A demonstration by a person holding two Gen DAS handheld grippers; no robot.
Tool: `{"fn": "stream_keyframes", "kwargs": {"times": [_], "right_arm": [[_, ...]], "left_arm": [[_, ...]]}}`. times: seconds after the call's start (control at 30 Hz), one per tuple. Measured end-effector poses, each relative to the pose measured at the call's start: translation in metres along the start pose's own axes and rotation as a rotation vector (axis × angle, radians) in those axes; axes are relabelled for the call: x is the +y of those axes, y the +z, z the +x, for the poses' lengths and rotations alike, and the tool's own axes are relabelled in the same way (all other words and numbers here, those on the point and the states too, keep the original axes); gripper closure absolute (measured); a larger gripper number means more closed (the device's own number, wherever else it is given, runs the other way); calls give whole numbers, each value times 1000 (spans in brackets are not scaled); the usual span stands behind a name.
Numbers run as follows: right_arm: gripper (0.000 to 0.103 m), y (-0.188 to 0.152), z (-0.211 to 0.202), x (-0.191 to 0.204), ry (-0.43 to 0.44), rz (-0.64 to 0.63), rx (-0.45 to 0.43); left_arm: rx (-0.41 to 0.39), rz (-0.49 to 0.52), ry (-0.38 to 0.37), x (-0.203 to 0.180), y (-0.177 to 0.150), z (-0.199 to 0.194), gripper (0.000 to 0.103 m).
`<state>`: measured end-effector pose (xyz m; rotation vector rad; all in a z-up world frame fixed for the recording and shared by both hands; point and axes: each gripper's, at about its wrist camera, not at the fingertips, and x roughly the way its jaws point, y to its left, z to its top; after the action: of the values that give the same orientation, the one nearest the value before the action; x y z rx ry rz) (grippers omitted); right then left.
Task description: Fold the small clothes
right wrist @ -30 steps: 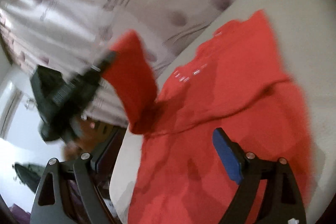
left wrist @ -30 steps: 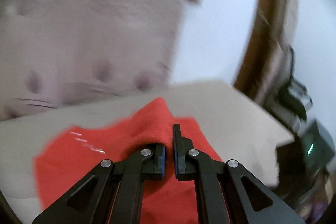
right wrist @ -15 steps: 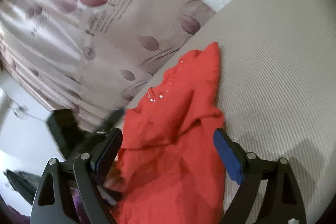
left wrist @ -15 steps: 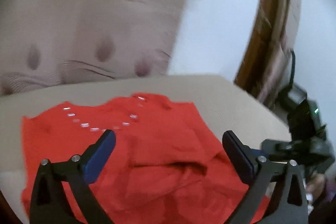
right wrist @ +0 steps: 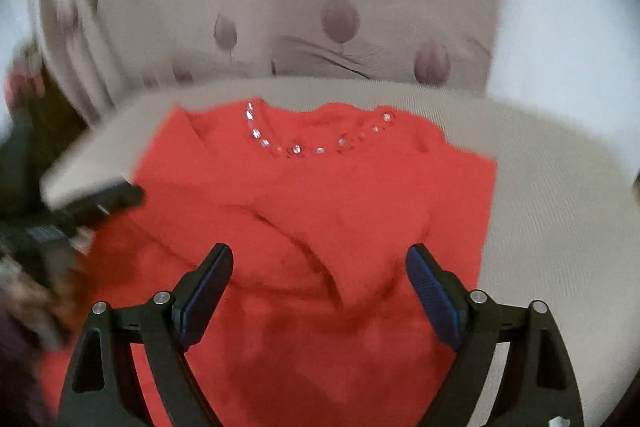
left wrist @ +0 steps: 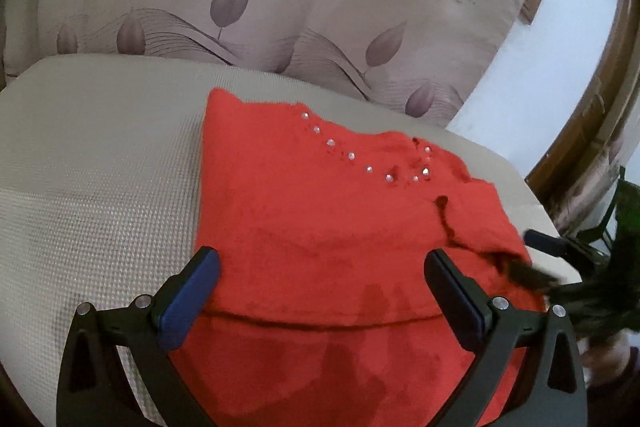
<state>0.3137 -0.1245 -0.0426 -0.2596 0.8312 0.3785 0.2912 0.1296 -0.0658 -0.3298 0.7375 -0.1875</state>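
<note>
Left wrist view: we note the red knitted top with a row of clear beads at the neckline (left wrist: 320,227) lying flat on the beige woven cushion (left wrist: 100,155), neckline toward the leaf-printed curtain (left wrist: 280,7), one side already turned in over the body. Our left gripper (left wrist: 320,291) hangs above the lower half with its jaws spread wide, nothing between the pads. Right wrist view: our right gripper (right wrist: 320,279) has just been narrowing its jaws, yet they remain apart and empty over a raised diagonal crease in the cloth. We judge the knit soft, light and limp; it should sag and stretch if lifted from one point, so a pinch on the hem corners or the outer side edges looks safest, keeping clear of the beads. Hard to read: the near hem is cut off behind both tools, the right view is motion-blurred, and the sleeves cannot be traced under the folded layers.
</note>
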Motion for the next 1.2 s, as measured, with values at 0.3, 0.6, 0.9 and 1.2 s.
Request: {"fn": "stream_keyframes", "kwargs": {"times": [0.3, 0.6, 0.9, 1.2], "right_arm": [[95, -44, 6, -141, 268, 688, 3], [65, -69, 18, -173, 535, 869, -54], [88, -38, 32, -166, 454, 765, 14], [69, -38, 35, -164, 508, 716, 33]], "left_arm": [[6, -51, 34, 10, 1, 5, 2], [-31, -258, 60, 46, -3, -2, 2], [-11, -201, 48, 40, 8, -1, 2], [35, -46, 100, 54, 59, 8, 2]]}}
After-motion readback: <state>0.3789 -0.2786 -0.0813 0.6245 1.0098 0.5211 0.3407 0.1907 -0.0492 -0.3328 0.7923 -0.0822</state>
